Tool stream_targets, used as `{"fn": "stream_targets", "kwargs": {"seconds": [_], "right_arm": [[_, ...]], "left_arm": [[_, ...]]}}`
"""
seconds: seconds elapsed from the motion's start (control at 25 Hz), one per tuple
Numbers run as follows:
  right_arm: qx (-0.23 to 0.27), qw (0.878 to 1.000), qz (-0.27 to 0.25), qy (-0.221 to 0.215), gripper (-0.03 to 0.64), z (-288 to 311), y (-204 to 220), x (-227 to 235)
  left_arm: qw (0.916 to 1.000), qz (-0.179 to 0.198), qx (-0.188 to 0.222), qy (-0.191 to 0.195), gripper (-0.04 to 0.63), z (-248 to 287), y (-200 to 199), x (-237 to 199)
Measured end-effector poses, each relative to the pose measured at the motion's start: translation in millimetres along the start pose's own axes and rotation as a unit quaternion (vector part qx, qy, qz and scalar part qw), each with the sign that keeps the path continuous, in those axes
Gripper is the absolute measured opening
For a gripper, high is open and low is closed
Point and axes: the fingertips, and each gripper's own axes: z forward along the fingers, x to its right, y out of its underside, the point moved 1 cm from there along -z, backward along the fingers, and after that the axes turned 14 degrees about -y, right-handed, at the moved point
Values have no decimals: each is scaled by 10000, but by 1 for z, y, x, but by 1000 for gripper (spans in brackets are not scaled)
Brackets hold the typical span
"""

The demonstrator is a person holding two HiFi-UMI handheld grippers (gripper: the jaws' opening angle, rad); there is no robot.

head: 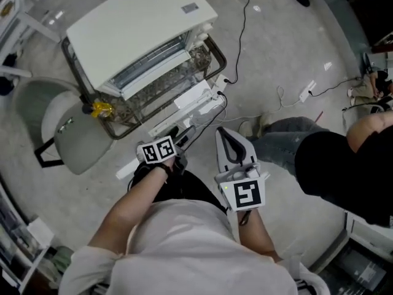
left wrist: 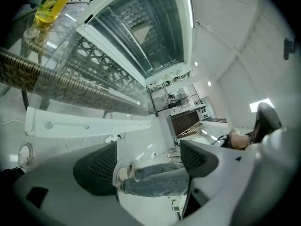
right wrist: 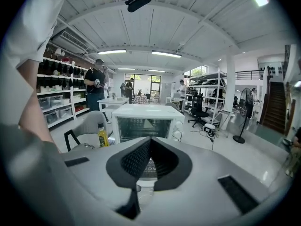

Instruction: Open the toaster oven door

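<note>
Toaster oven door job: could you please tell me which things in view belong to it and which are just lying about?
Belongs to the job:
- toaster oven
- left gripper, jaws apart, empty
- right gripper, jaws together

Just lying about:
- yellow bottle
- grey chair
- another person's jeans leg

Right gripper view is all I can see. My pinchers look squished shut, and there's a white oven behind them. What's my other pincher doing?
Observer: The left gripper has its jaws wide apart and holds nothing. Between them there's only floor and somebody's jeans farther off.
Operator: Is it close to the oven?
Observer: It's held lower than the top of the glass table, so its camera looks up at the toaster oven from underneath. It isn't touching the oven.
</note>
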Motion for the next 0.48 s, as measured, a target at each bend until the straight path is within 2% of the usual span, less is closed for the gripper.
{"fn": "stream_targets", "kwargs": {"seconds": [0.16, 0.24, 0.32, 0.48], "right_arm": [[227, 9996, -139, -105, 23, 6, -22, -8], [318, 9992, -197, -123, 23, 6, -31, -13], [398, 9988, -259, -118, 23, 6, -40, -17], [607, 9975, -348, -32, 21, 3, -59, -21]], "left_arm": [[9979, 286, 428, 382, 413, -28, -43, 40], [9943, 780, 586, 436, 413, -40, -64, 53], [9872, 1327, 751, 462, 413, -54, -85, 63], [9713, 1930, 1283, 542, 413, -88, -135, 83]]}}
